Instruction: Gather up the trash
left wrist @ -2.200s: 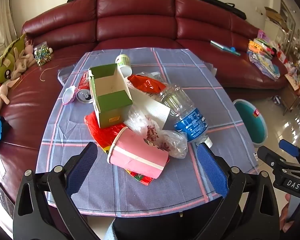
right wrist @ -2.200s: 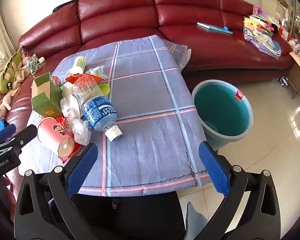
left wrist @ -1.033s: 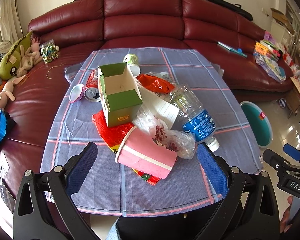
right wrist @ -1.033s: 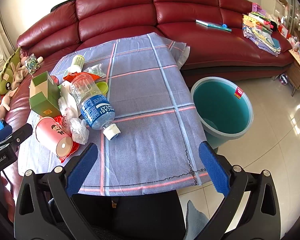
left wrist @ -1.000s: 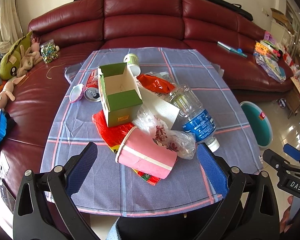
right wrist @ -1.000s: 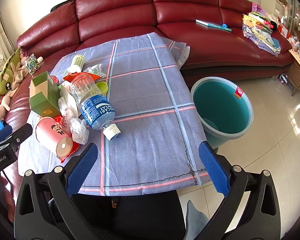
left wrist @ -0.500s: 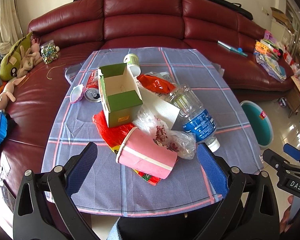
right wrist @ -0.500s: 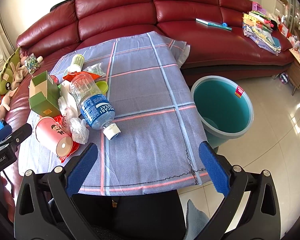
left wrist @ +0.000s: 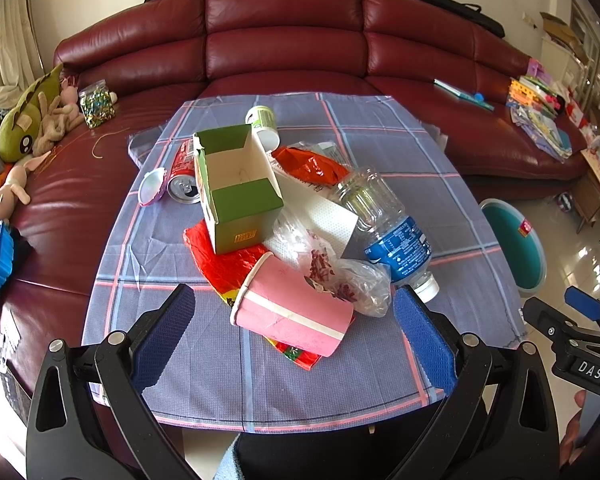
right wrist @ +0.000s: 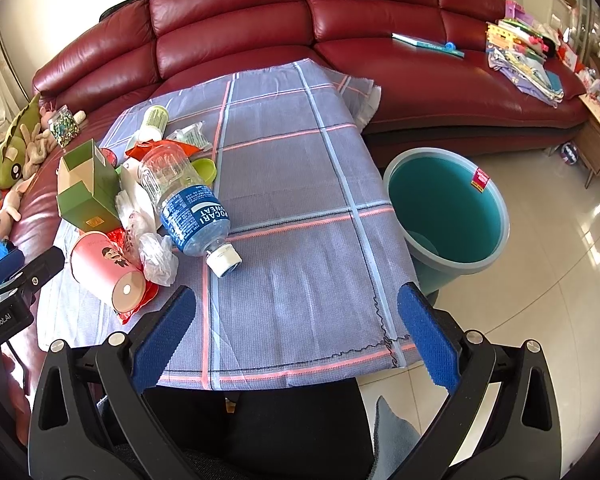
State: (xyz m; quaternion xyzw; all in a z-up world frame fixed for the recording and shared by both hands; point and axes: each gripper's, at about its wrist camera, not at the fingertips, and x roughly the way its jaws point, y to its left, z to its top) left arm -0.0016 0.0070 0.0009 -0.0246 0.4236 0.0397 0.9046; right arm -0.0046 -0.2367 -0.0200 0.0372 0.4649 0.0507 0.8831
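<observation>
The teal bin (right wrist: 448, 208) beside your table holds nothing visible. Your left gripper (left wrist: 294, 330) and right gripper (right wrist: 296, 330) both gape wide, touching nothing.

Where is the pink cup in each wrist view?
Left wrist: pink cup lies on its side at lower centre, just ahead of the open left gripper.
Right wrist: cup at left edge, base toward camera.
Shared landmark: water bottle beside it.

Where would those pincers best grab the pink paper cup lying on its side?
Probably across the pink cup's round middle, coming down from above with the open left gripper. It lies on its side with its rim toward the green box, so both curved flanks are exposed.
</observation>
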